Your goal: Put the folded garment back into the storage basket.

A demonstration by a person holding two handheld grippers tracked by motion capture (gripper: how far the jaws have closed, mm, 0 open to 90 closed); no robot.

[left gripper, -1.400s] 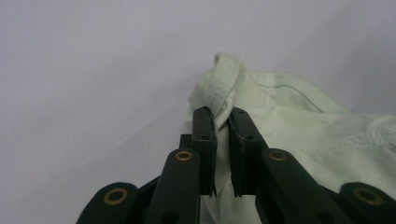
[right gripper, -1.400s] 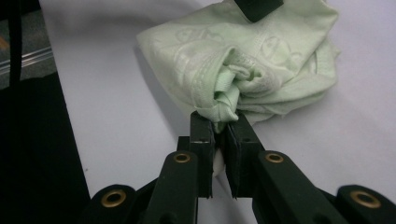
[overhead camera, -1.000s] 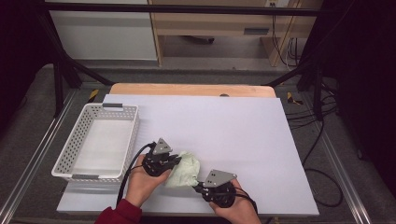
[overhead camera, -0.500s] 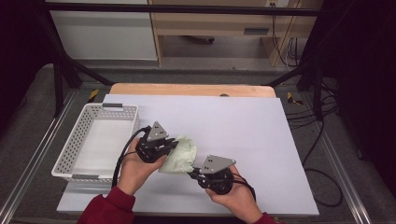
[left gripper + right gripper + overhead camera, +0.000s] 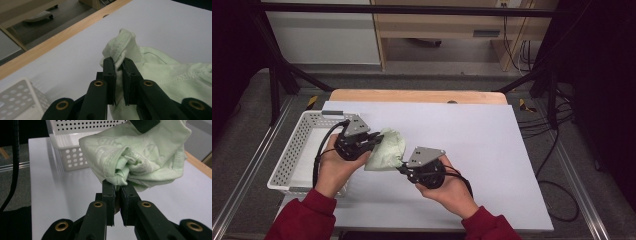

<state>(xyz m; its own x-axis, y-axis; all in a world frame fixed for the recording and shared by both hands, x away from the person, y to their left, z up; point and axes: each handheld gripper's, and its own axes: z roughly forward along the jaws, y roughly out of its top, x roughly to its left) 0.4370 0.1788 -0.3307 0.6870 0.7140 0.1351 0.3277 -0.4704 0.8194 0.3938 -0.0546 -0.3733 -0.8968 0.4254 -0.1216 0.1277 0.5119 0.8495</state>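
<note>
A pale green cloth [image 5: 387, 150] hangs bunched between my two grippers, lifted off the white table sheet [image 5: 492, 150]. My left gripper [image 5: 374, 137] is shut on the cloth's upper left edge; in the left gripper view a hemmed fold of the cloth [image 5: 120, 47] sticks up from between its jaws [image 5: 119, 62]. My right gripper [image 5: 402, 167] is shut on the lower right corner. In the right gripper view the cloth [image 5: 140, 155] bulges above the closed jaws [image 5: 118, 186], and part of the other gripper [image 5: 143, 123] shows at its top.
A white perforated basket [image 5: 294, 150] stands at the table's left edge, just left of my left hand; it also shows behind the cloth as the basket [image 5: 75, 155]. The table's wooden far edge [image 5: 412, 96] runs behind. Cables lie on the floor to the right.
Both hands have risen and moved away from the person's side of the table, lifting the green cloth off the sheet. Both grippers have stayed shut on it.
</note>
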